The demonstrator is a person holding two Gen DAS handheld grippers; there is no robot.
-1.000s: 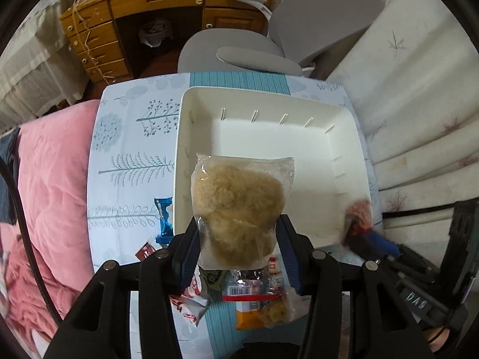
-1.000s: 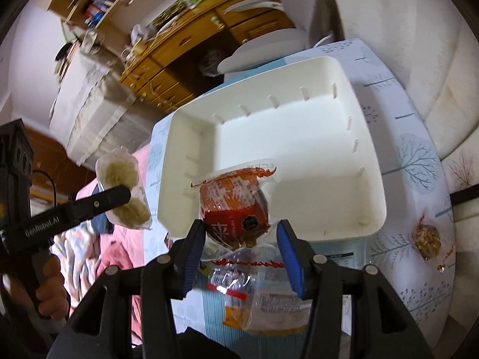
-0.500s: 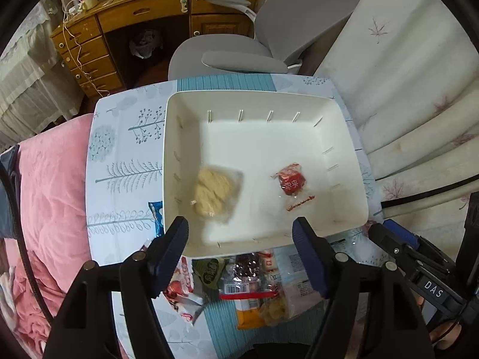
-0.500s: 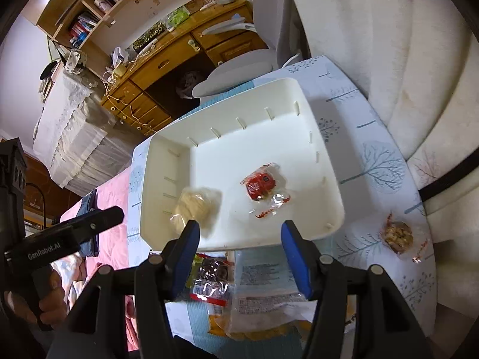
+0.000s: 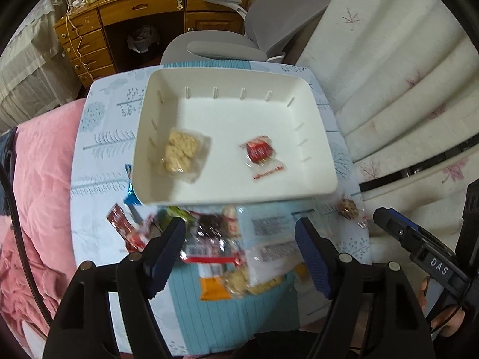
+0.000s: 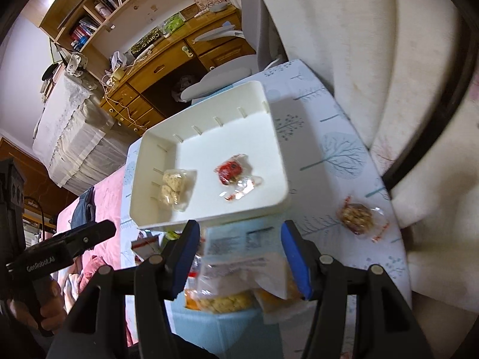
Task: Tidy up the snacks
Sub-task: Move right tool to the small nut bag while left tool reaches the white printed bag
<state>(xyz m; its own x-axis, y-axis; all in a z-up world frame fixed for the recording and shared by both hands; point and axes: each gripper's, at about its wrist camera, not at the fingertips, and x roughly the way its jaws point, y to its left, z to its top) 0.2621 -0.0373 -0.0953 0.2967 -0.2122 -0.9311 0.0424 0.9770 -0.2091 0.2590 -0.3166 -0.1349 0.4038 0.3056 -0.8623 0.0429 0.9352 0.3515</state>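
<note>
A white tray (image 5: 311, 137) (image 6: 269, 137) sits on the tree-print table. Inside it lie a clear bag of pale cookies (image 5: 181, 155) (image 6: 175, 188) at the left and a red-wrapped snack (image 5: 259, 152) (image 6: 230, 172) at the right. My left gripper (image 5: 239, 239) is open and empty, above a pile of snack packets (image 5: 233, 251) in front of the tray. My right gripper (image 6: 239, 242) is open and empty over the same pile (image 6: 233, 284). The right gripper also shows at the right edge of the left wrist view (image 5: 392, 221).
A small clear packet of nuts (image 6: 356, 217) (image 5: 348, 208) lies alone on the table right of the tray. A pink blanket (image 5: 39, 185) lies left of the table. A grey chair (image 5: 227, 51) and wooden desk (image 5: 134, 9) stand behind. A white curtain (image 5: 404, 74) hangs at the right.
Both grippers opened and dropped their snacks into the tray, the cookie bag at left and the red snack at right. Both grippers then pulled back toward the pile.
</note>
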